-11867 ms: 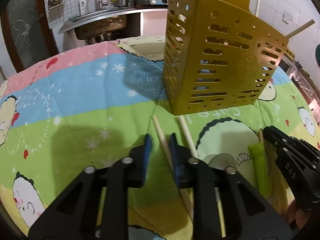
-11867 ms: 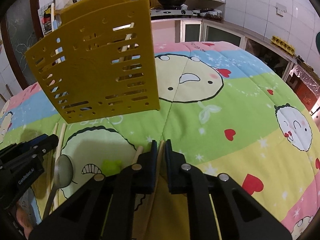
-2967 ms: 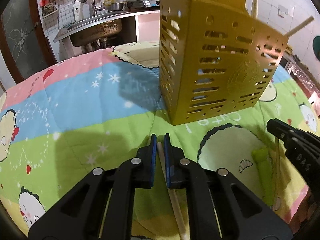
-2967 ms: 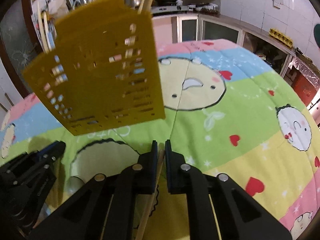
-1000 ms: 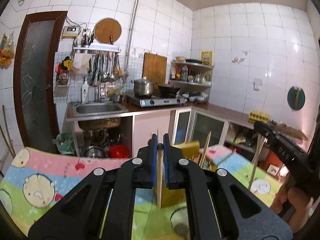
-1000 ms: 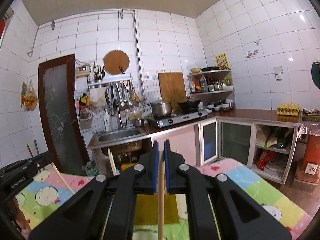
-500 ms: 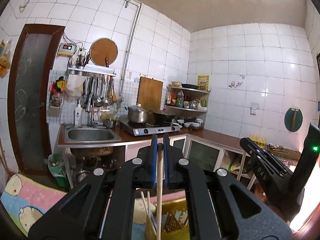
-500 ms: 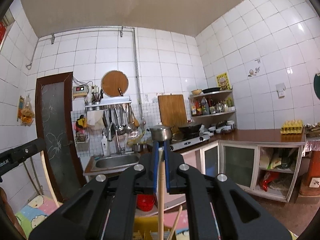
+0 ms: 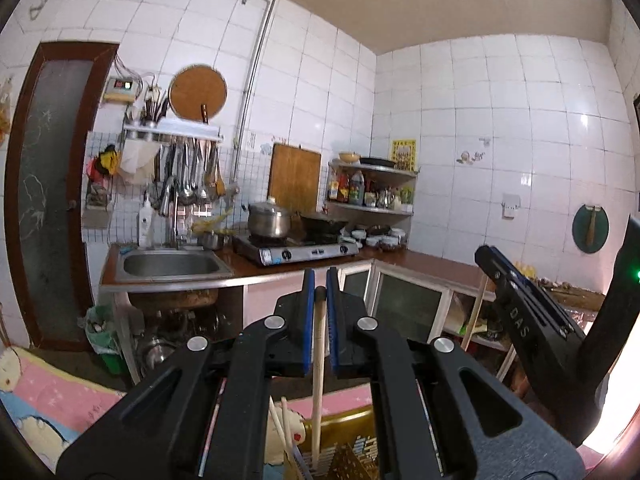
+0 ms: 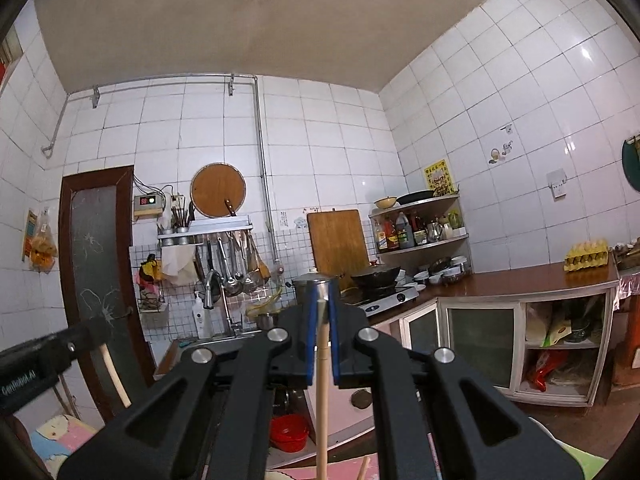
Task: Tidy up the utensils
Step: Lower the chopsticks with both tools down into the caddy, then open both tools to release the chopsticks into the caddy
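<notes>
My left gripper (image 9: 320,280) is shut on a wooden chopstick (image 9: 319,364) that hangs straight down from its blue pads. The stick's lower end reaches into the yellow slotted utensil holder (image 9: 352,450) at the bottom edge of the left wrist view, beside pale chopsticks (image 9: 280,420) standing in it. My right gripper (image 10: 321,300) is shut on a second wooden chopstick (image 10: 322,392), also hanging down. In the left wrist view the right gripper (image 9: 490,258) shows at the right with its stick (image 9: 476,316). The left gripper (image 10: 96,334) shows at the left of the right wrist view.
A cartoon-print quilt (image 9: 48,404) covers the table below. Behind it run a kitchen counter with a sink (image 9: 172,266), a gas stove with a pot (image 9: 268,220), and glass-door cabinets (image 10: 480,344). A dark door (image 10: 100,280) is at the left.
Both grippers have risen and moved across with their chopsticks. The yellow holder has slid down to the bottom edge of the left wrist view and out of the right wrist view.
</notes>
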A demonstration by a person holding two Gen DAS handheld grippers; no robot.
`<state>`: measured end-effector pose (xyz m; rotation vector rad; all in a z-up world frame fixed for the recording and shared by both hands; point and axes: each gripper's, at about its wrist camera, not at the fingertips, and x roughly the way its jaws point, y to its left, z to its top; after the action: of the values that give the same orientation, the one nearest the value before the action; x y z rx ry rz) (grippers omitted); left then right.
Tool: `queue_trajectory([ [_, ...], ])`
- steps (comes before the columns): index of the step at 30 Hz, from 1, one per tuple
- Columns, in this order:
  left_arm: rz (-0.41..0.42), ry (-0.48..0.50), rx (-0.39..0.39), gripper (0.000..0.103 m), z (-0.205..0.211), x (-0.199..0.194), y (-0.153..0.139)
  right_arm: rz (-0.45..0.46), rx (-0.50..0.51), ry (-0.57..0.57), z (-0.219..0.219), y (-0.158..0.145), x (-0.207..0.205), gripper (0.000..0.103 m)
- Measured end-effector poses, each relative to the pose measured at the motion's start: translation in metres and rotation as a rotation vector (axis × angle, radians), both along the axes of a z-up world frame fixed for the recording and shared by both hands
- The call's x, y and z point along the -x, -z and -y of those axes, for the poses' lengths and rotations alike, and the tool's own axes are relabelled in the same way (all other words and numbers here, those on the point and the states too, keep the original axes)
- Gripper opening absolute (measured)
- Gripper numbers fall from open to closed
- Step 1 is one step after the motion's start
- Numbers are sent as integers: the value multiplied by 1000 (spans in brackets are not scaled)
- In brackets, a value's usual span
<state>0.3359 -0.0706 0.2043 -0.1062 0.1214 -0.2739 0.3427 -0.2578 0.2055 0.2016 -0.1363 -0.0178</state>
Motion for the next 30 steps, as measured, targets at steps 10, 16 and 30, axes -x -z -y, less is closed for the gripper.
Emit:
queue_trajectory([
  [10,-142,2,-57,5,-2,-17,71,-127,99,-52,-6,45,-9,6],
  [16,-227,-14,-55,6,-13,-19,96,-253,140,-73,-6,70,-16,7],
  [30,-253,-131,-51,90,-56,28,50,-416,109,-9,19,57,28,62],
])
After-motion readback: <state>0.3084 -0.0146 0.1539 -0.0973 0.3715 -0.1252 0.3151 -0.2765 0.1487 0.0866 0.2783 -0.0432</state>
